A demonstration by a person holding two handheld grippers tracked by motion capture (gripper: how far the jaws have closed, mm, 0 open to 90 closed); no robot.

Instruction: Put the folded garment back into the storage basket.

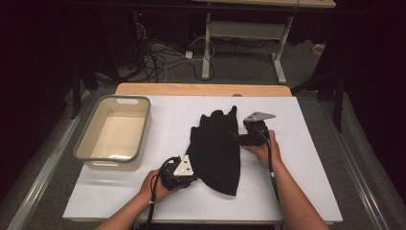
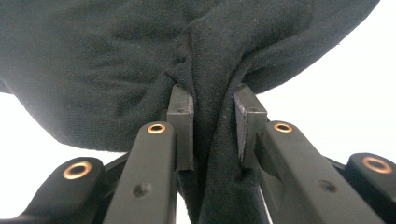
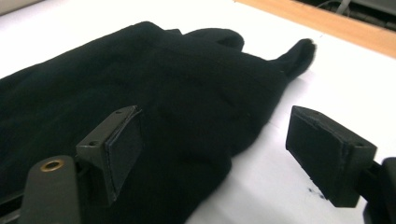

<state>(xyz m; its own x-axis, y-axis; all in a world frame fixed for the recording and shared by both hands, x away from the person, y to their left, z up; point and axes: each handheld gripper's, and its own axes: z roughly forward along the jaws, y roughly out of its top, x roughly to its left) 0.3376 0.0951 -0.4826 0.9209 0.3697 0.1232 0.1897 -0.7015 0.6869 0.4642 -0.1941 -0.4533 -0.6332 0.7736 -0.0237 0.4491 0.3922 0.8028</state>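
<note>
Grippers first: our left gripper [image 1: 190, 173] is clamped on a bunched fold of the black cloth [image 1: 216, 148] at its near left edge, and in the left gripper view the pads [image 2: 181, 126] pinch that fold between them. Our right gripper [image 1: 239, 136] sits at the cloth's right edge with its jaws spread wide and nothing between the pads; in the right gripper view one pad [image 3: 122, 147] hangs over the cloth [image 3: 154, 107] and the other [image 3: 327, 151] over bare white surface.

Now by size. We see a white table [image 1: 306, 167] with a wooden strip along its far edge. On its left stands a grey-rimmed tub [image 1: 114, 132], well apart from the cloth. Our cloth lies crumpled near the middle of the table, between our two grippers.
</note>
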